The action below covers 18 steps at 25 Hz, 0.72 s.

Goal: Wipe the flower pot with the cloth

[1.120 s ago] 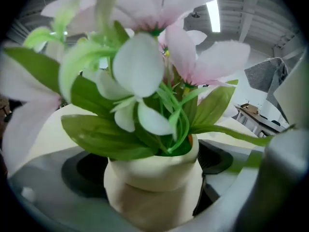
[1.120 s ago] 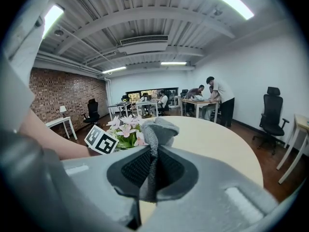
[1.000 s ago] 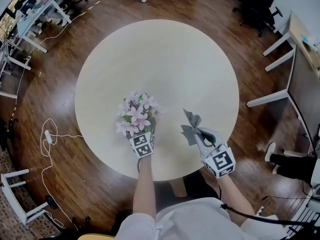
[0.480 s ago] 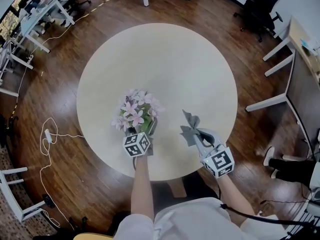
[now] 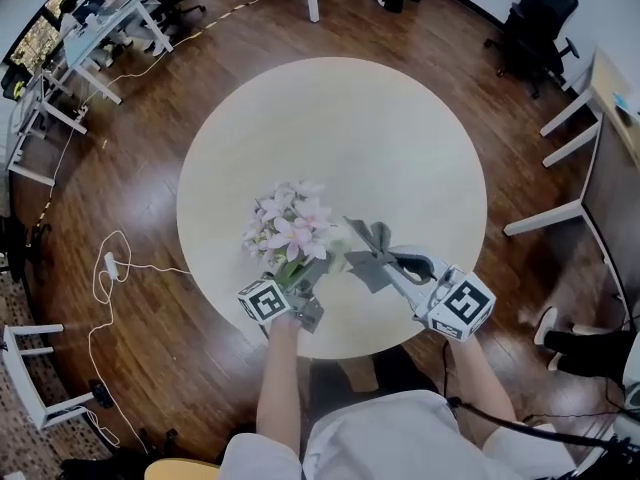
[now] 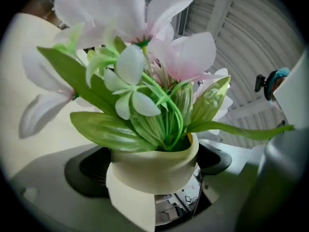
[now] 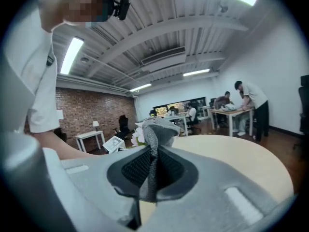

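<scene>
- Head view: the left hand-held gripper [image 5: 297, 296] sits at the lower middle of the frame, clenched on the flower pot [image 5: 308, 280]. The pot leans over, with its pink flowers [image 5: 290, 230] spread toward the centre of the round desk [image 5: 340, 118]. To my eye it is raised off the desk near the lower edge.
- Head view: the right hand-held gripper [image 5: 392, 265] comes in from the lower right, pinching the grey cloth [image 5: 367, 253]. The loose folds hang just beside the leaves. I cannot tell whether they touch the pot.
- Left gripper view: the cream flower pot [image 6: 152, 166] fills the lower centre, with a dark pad pressed to it on each side, so the grip looks firm. Green leaves [image 6: 106, 129] and flowers [image 6: 145, 28] crowd the upper frame, with ceiling behind them.
- Right gripper view: the jaws are closed on a fold of the cloth [image 7: 153, 141], which stands up at the frame's centre. The desk [image 7: 236, 153] stretches off to the right.
- Step in hand, as I judge it: pot and cloth are being brought together, and wiping has not visibly begun.
- Next move: the cloth must reach the pot's wall below the leaves and rub along it. The left grip has to stay tight, and the folds must keep clear of the petals.
</scene>
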Available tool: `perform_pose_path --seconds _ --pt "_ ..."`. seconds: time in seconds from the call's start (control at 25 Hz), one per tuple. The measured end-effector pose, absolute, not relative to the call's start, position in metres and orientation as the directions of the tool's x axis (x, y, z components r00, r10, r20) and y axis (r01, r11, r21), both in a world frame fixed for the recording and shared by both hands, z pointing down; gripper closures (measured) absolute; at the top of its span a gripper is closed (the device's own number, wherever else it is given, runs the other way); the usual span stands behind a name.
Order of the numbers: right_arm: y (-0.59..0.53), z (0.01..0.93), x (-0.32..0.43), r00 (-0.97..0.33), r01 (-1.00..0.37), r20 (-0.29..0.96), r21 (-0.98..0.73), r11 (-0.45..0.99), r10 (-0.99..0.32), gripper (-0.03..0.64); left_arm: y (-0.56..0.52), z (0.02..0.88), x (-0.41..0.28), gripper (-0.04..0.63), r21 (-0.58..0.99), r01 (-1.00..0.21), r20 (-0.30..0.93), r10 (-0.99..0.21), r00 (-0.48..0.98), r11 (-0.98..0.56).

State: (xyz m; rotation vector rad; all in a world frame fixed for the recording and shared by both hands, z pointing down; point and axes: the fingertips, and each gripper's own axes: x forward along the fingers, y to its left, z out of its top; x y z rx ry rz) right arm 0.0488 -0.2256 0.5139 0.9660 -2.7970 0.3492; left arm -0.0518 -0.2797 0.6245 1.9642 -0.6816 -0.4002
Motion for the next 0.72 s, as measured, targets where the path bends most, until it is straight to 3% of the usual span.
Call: perform_pose_path --seconds 0.12,0.36,0.52,0.72 --pt "-0.228 0.484 0.012 -0.857 -0.508 0.186 -0.147 0.849 -0.481 0.609 -0.261 0.592 -0.050 0.007 0.899 -0.184 -0.073 -0.550 0.832 -0.396" --pt "-0.210 0.453 -0.042 -0.935 -0.287 0.230 -0.038 0.957 -0.271 0.609 -0.219 0.526 -0.047 0.008 0.872 0.018 -0.249 -0.410 0.878 -0.490" --pt "-0.216 0.434 -0.056 -0.928 -0.311 0.208 0.024 0.950 -0.309 0.609 -0.201 0.497 -0.058 0.008 0.830 0.107 -0.338 -0.342 0.877 -0.547" --pt "-0.231 0.421 -0.064 -0.920 -0.381 0.126 -0.054 0.923 -0.372 0.609 -0.188 0.468 -0.079 0.011 0.795 0.196 -0.439 -0.322 0.839 -0.574"
